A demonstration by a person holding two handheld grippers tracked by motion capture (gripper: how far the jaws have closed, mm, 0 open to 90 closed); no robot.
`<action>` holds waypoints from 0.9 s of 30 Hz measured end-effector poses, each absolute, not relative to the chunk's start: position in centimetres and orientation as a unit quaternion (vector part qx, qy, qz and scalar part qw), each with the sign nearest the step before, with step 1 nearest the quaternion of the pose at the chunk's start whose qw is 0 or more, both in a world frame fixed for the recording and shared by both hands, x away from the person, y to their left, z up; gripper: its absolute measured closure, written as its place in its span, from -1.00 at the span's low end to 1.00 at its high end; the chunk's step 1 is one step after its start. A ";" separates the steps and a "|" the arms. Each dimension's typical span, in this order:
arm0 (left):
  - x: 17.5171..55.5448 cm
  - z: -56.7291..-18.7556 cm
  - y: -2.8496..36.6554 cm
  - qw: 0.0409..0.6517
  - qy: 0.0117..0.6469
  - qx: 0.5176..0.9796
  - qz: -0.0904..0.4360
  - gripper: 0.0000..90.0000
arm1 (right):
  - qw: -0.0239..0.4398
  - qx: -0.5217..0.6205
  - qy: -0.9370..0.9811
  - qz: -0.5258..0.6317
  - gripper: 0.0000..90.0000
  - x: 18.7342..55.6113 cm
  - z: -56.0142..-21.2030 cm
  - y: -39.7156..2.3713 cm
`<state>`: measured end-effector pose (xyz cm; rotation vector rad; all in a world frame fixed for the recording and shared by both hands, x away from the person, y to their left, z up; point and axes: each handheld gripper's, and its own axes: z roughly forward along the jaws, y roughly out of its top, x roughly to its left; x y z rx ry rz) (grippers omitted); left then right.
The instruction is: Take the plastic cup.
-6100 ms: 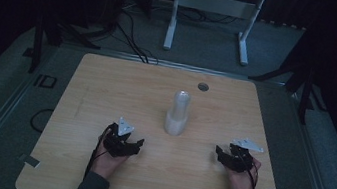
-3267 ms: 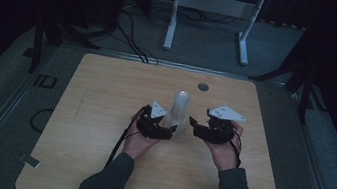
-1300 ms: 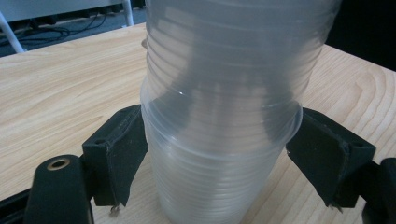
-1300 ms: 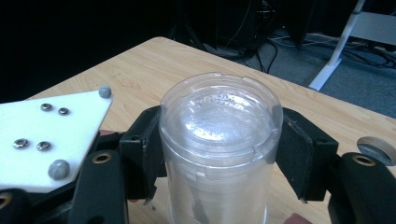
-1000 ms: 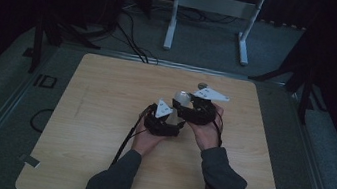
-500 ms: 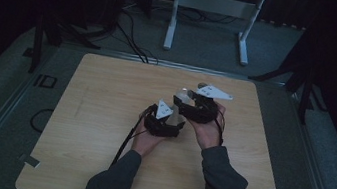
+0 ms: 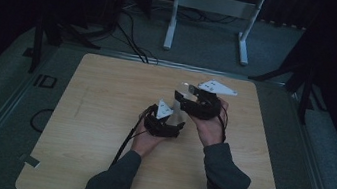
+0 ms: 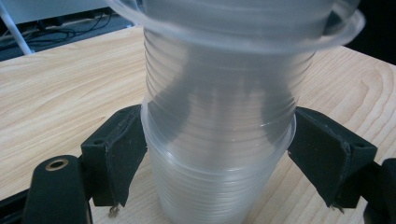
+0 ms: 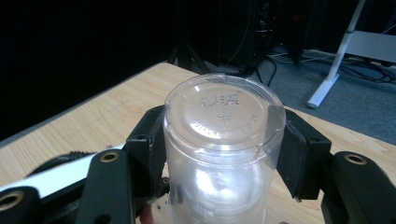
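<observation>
Now the left tool (image 8: 215, 158) clamps the lower stack of clear cups (image 8: 217, 182) mid-tabletop (image 7: 102, 115), while the right tool (image 9: 224, 154), jaws just closing, grips the inverted top cup (image 9: 224, 121). Pull straight up, keeping the stack pinned.

Cup stack (image 8: 205, 186) on wooden table (image 7: 93, 113)
</observation>
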<state>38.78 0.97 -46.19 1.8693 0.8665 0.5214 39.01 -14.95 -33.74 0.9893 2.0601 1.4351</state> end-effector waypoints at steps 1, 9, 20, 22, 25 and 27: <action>38.8 -46.2 1.0 0.487 0.356 0.768 0.214 -0.56 | 0.219 0.358 0.744 0.520 -0.09 39.0 -33.6 -14.9; 38.5 -45.9 1.1 0.486 0.354 0.767 0.224 -0.55 | 0.221 0.351 0.742 0.527 -0.09 38.8 -32.7 -15.0; 38.5 -46.0 1.1 0.479 0.355 0.770 0.227 -0.53 | 0.211 0.354 0.732 0.543 -0.09 38.8 -31.8 -15.6; 38.5 -46.0 1.1 0.479 0.356 0.770 0.227 -0.53 | 0.213 0.352 0.731 0.544 -0.09 38.7 -31.7 -15.7; 38.3 -45.9 1.1 0.477 0.355 0.771 0.227 -0.53 | 0.215 0.351 0.729 0.546 -0.09 38.6 -31.4 -15.9; 38.3 -45.9 1.1 0.477 0.356 0.771 0.227 -0.53 | 0.215 0.352 0.728 0.547 -0.09 38.4 -31.2 -15.9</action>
